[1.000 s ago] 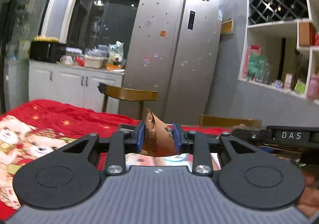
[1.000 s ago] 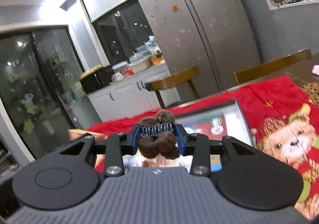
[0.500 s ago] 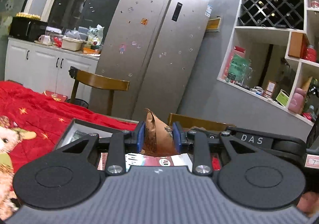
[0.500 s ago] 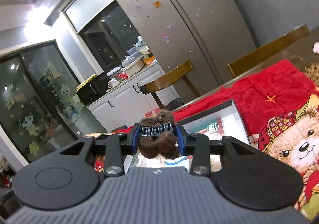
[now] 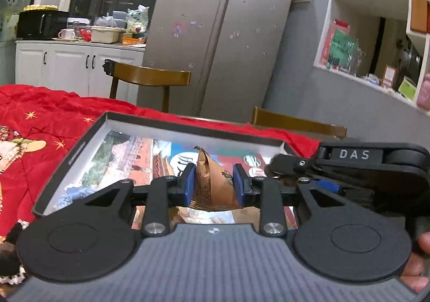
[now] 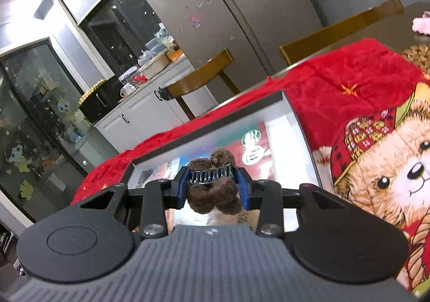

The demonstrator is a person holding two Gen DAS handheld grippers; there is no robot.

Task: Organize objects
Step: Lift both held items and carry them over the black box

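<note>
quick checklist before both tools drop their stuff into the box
1. Left tool grips the brown triangular paper packet: ok, blue pads press both its sides.
2. Right tool grips the brown fuzzy hair claw clip: ok, held between the pads.
3. Shallow black-rimmed open box lies ahead of and below both tools: ok.
4. Free floor inside the box: ok, printed lining shows, with a pale blue knitted item in the near left corner.
5. Tools clear of each other: cannot tell, the right tool sits close beside the left in the left wrist view.
6. Height above the box floor: cannot tell.
</note>
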